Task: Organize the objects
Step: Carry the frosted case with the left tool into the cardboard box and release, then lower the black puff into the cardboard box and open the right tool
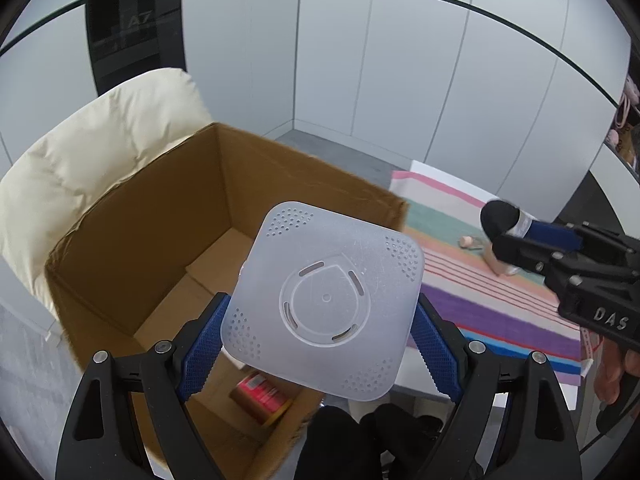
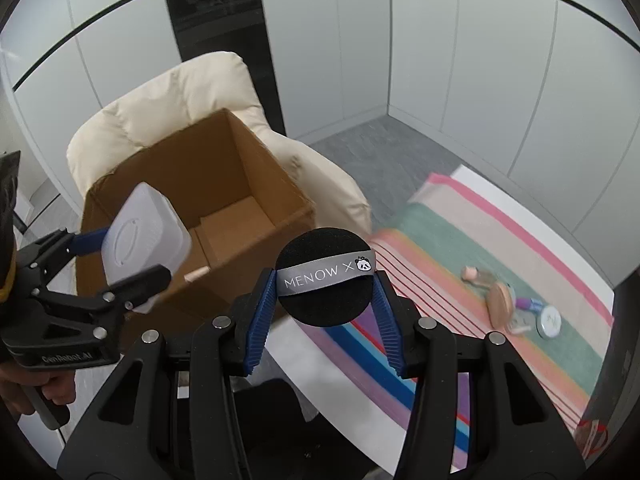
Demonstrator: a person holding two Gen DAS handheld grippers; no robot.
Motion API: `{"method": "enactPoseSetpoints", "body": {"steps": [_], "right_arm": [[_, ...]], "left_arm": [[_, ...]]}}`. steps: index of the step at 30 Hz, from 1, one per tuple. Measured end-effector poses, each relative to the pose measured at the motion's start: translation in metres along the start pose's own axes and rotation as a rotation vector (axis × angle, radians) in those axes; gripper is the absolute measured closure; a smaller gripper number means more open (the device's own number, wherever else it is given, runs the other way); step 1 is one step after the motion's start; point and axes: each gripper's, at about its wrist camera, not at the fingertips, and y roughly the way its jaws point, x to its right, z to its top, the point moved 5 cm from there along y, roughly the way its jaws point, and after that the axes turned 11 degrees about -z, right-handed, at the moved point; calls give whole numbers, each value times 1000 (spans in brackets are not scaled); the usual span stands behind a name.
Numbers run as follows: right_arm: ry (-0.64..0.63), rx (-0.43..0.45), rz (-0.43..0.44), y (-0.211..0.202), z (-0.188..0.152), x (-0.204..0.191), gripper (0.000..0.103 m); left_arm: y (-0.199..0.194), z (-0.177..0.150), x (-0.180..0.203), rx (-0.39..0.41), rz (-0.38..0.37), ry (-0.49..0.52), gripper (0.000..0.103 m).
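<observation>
My left gripper (image 1: 320, 320) is shut on a frosted white plastic container (image 1: 324, 300) with perforated corners, held above the near right corner of an open cardboard box (image 1: 132, 236). The container also shows in the right wrist view (image 2: 144, 236), over the box (image 2: 256, 168). My right gripper (image 2: 326, 292) is shut on a round black powder puff (image 2: 324, 280) with a grey "MENOW" ribbon, held right of the box; the puff also shows in the left wrist view (image 1: 500, 216). A pink-labelled roll (image 1: 260, 396) lies inside the box.
The box sits on a cream padded armchair (image 2: 180, 92). A striped cloth (image 2: 460, 240) covers a white table at right, with a few small cosmetic items (image 2: 516, 304) lying on it. White wall panels stand behind.
</observation>
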Motion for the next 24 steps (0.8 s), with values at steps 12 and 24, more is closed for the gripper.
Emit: {"method": "enactPoseSetpoints", "body": {"steps": [12, 24], "right_arm": [[-56, 19, 66, 10, 19, -56, 53], [-124, 17, 123, 21, 29, -117, 53]], "left_arm": [[-13, -13, -51, 4, 99, -44, 5], [-55, -28, -120, 58, 174, -196, 0]]}}
